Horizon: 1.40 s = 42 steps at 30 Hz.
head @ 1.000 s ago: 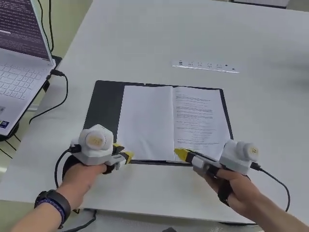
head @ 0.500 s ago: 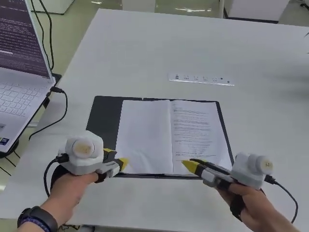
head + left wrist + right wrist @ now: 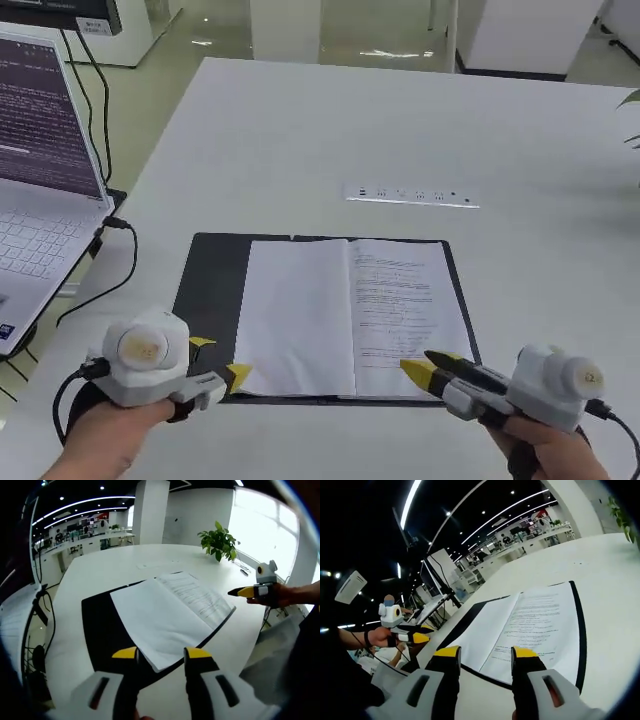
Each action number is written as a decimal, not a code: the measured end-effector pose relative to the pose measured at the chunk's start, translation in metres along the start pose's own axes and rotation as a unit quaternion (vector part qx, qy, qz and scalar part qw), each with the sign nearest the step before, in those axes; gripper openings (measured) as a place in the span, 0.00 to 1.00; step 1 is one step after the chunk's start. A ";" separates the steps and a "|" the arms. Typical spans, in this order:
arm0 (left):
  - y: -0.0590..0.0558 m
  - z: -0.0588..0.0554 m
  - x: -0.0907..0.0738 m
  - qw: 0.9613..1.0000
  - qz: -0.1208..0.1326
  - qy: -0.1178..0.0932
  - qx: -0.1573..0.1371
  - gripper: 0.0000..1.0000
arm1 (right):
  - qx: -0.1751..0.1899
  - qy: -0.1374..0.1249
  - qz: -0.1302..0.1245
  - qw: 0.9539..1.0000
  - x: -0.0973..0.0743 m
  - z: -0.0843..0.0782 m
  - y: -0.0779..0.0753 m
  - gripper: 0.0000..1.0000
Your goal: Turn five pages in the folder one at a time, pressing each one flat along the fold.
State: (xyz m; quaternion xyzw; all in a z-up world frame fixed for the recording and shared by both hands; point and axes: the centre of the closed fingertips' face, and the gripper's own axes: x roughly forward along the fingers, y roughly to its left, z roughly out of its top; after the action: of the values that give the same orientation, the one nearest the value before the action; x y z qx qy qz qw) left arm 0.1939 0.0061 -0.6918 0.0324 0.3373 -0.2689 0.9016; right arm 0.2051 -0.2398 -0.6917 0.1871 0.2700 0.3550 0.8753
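Observation:
A black folder (image 3: 208, 290) lies open and flat on the white table. Its left page (image 3: 295, 315) is blank and its right page (image 3: 405, 295) is printed. My left gripper (image 3: 218, 360) hovers open at the folder's near left corner, nothing between its yellow tips. In the left gripper view, the gripper (image 3: 161, 653) points at the blank page (image 3: 155, 615), with the right gripper (image 3: 241, 592) beyond. My right gripper (image 3: 432, 365) is open and empty over the printed page's near edge. The right gripper view shows the gripper (image 3: 486, 652) before the printed page (image 3: 540, 620), the left gripper (image 3: 417, 637) far left.
An open laptop (image 3: 40, 170) stands at the table's left edge, with black cables (image 3: 125, 265) trailing toward the folder. A socket strip (image 3: 410, 195) is set into the table (image 3: 300, 120) behind the folder. A potted plant (image 3: 217, 540) stands beyond the table.
Both grippers have drawn back toward the table's near edge, off the folder's lower border. The head camera has tilted up. The folder and its pages lie as before.

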 end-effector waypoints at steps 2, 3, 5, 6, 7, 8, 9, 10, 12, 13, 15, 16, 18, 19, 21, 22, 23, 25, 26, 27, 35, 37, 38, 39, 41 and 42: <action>0.001 0.003 -0.004 1.000 0.002 -0.003 0.002 0.35 | -0.007 -0.008 -0.010 1.000 -0.006 0.005 -0.004 0.41; 0.002 0.006 -0.007 1.000 0.004 -0.005 0.002 0.36 | -0.009 -0.011 -0.014 1.000 -0.009 0.008 -0.006 0.42; 0.002 0.010 -0.011 1.000 0.007 -0.011 0.001 0.37 | -0.017 -0.013 -0.021 1.000 -0.014 0.011 -0.007 0.43; 0.001 0.012 -0.013 1.000 0.005 -0.013 0.000 0.38 | -0.020 -0.014 -0.023 0.999 -0.016 0.012 -0.008 0.44; 0.000 0.013 -0.014 1.000 0.003 -0.015 0.001 0.41 | -0.025 -0.013 -0.027 0.999 -0.018 0.014 -0.009 0.45; 0.000 0.014 -0.016 1.000 0.003 -0.015 0.002 0.42 | -0.030 -0.012 -0.028 0.999 -0.021 0.015 -0.008 0.46; -0.001 0.015 -0.017 1.000 0.004 -0.016 0.005 0.42 | -0.035 -0.013 -0.032 0.999 -0.024 0.016 -0.008 0.47; -0.002 0.015 -0.018 1.000 0.005 -0.016 0.007 0.42 | -0.036 -0.013 -0.033 0.999 -0.025 0.017 -0.009 0.48; -0.002 0.014 -0.021 1.000 0.007 -0.019 0.001 0.43 | -0.040 -0.021 -0.041 0.998 -0.032 0.020 -0.010 0.50; -0.003 0.014 -0.021 1.000 0.007 -0.020 0.001 0.44 | -0.040 -0.024 -0.043 0.998 -0.035 0.021 -0.009 0.50; -0.005 0.014 -0.024 1.000 0.008 -0.020 0.003 0.46 | -0.043 -0.026 -0.047 0.998 -0.040 0.022 -0.009 0.51; -0.006 0.013 -0.025 1.000 0.007 -0.020 0.003 0.47 | -0.045 -0.025 -0.051 0.997 -0.043 0.021 -0.009 0.52; -0.006 0.012 -0.027 1.000 0.008 -0.020 0.004 0.49 | -0.047 -0.026 -0.055 0.997 -0.049 0.019 -0.008 0.53; -0.006 0.011 -0.029 1.000 0.009 -0.020 0.004 0.49 | -0.046 -0.027 -0.056 0.997 -0.051 0.019 -0.007 0.54; -0.004 0.011 -0.034 1.000 0.014 -0.024 -0.001 0.49 | -0.046 -0.031 -0.061 0.997 -0.056 0.018 -0.007 0.55; -0.003 0.012 -0.035 0.999 0.017 -0.028 -0.005 0.49 | -0.046 -0.031 -0.061 0.997 -0.058 0.017 -0.006 0.56; -0.003 0.013 -0.038 0.999 0.020 -0.034 -0.011 0.50 | -0.046 -0.030 -0.062 0.997 -0.059 0.015 -0.006 0.56; -0.001 0.012 -0.038 0.999 0.023 -0.037 -0.017 0.51 | -0.057 -0.019 -0.071 0.996 -0.064 0.010 -0.008 0.57; -0.001 0.011 -0.039 0.999 0.023 -0.037 -0.018 0.52 | -0.061 -0.016 -0.073 0.995 -0.066 0.008 -0.007 0.58; -0.002 0.011 -0.040 0.999 0.024 -0.038 -0.019 0.53 | -0.063 -0.015 -0.076 0.995 -0.068 0.007 -0.006 0.58; -0.014 0.009 -0.046 0.999 0.015 -0.042 -0.007 0.62 | -0.065 -0.027 -0.090 0.993 -0.080 0.006 -0.005 0.63; -0.016 0.008 -0.047 0.999 0.013 -0.041 -0.002 0.64 | -0.068 -0.029 -0.093 0.993 -0.083 0.006 -0.004 0.64; -0.017 0.007 -0.047 0.999 0.012 -0.041 0.001 0.64 | -0.068 -0.030 -0.094 0.993 -0.083 0.006 -0.004 0.64; -0.018 0.007 -0.047 0.999 0.011 -0.040 0.002 0.65 | -0.067 -0.030 -0.095 0.993 -0.084 0.006 -0.005 0.65; -0.022 0.006 -0.047 0.999 0.008 -0.038 0.004 0.66 | -0.069 -0.030 -0.097 0.992 -0.085 0.006 -0.006 0.66; -0.023 0.005 -0.046 0.999 0.007 -0.036 0.003 0.67 | -0.070 -0.028 -0.099 0.992 -0.086 0.005 -0.006 0.67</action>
State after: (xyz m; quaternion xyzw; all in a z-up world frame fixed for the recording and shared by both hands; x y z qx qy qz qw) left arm 0.1562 0.0070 -0.6565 0.0276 0.3032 -0.2646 0.9150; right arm 0.1596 -0.3068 -0.6620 0.1079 0.2370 0.2789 0.9243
